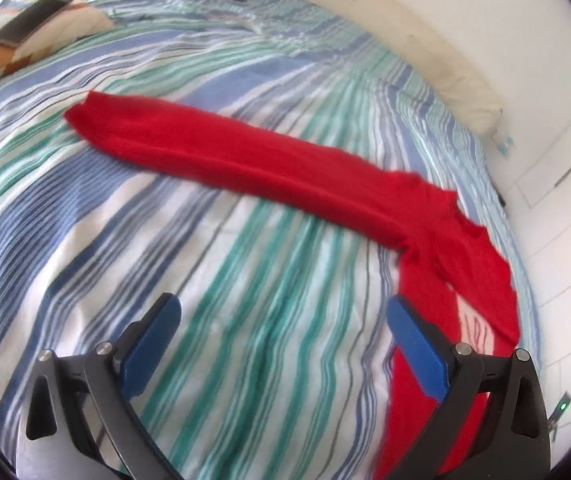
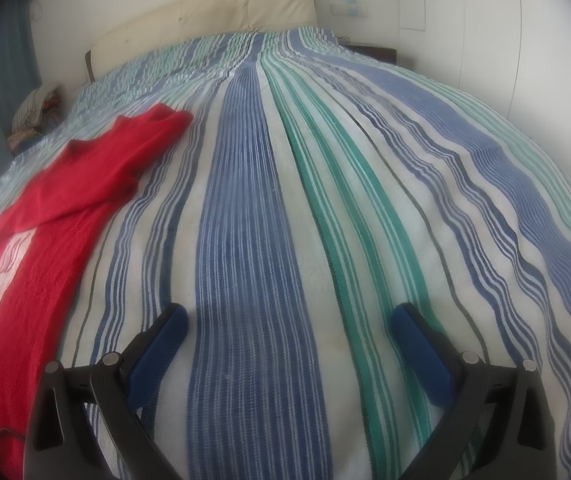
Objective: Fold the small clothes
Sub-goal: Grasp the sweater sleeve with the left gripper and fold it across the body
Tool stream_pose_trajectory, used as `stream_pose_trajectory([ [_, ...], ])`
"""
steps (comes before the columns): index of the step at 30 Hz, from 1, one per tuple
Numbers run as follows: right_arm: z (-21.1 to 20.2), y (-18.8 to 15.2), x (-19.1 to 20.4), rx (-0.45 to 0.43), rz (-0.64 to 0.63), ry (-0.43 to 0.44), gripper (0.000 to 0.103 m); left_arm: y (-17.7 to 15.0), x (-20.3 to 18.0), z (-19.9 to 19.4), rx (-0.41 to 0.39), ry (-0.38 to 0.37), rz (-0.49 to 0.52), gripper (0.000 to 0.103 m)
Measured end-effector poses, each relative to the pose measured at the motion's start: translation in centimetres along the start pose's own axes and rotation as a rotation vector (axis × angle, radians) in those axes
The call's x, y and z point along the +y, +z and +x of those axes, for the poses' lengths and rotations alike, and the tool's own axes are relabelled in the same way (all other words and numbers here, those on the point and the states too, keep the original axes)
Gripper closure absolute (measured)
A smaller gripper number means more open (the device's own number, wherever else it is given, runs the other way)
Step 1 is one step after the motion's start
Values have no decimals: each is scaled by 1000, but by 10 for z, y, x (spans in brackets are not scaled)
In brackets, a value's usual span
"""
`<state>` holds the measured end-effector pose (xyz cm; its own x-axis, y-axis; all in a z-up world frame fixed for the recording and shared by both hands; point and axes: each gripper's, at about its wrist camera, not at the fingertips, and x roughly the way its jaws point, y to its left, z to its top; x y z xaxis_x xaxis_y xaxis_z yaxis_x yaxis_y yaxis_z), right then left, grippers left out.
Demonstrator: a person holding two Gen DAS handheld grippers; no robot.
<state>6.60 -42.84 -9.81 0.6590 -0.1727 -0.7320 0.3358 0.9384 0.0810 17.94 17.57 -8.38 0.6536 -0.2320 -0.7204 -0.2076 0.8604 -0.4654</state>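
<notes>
A red long-sleeved top (image 1: 269, 168) lies on the striped bedspread (image 1: 245, 280). In the left wrist view one sleeve stretches out to the far left and the body runs down the right side, under my right finger. My left gripper (image 1: 285, 312) is open and empty above the bedspread, just left of the top's body. In the right wrist view the red top (image 2: 45, 232), with a white print on its front, lies at the left. My right gripper (image 2: 289, 320) is open and empty over bare bedspread (image 2: 269, 200), to the right of the top.
A cream headboard (image 2: 205, 16) stands at the bed's far end against a white wall. A patterned pillow (image 1: 33, 36) lies at the far left in the left wrist view. A pile of clothes (image 2: 37, 108) sits beside the bed. White cupboard doors (image 2: 525, 40) stand at the right.
</notes>
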Motion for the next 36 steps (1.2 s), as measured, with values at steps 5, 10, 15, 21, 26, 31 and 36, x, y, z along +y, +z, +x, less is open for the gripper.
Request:
stream_pose_trajectory([
  [5, 0, 0, 0, 1, 0, 0, 2, 58, 59, 23, 44, 51, -218, 1],
  [10, 1, 0, 1, 0, -1, -1, 2, 92, 104, 48, -4, 8, -356, 2],
  [15, 0, 0, 1, 0, -1, -1, 2, 113, 119, 50, -77, 94, -353, 87],
  [21, 1, 0, 1, 0, -1, -1, 2, 139, 51, 20, -111, 108, -159, 100],
  [26, 0, 0, 1, 4, -7, -10, 1, 159, -106, -8, -136, -63, 165, 100],
  [31, 1, 3, 2, 4, -7, -12, 1, 114, -265, -17, -117, -249, 488, 100],
  [36, 1, 3, 2, 2, -6, -11, 1, 48, -351, 16, -15, -352, 679, 90],
])
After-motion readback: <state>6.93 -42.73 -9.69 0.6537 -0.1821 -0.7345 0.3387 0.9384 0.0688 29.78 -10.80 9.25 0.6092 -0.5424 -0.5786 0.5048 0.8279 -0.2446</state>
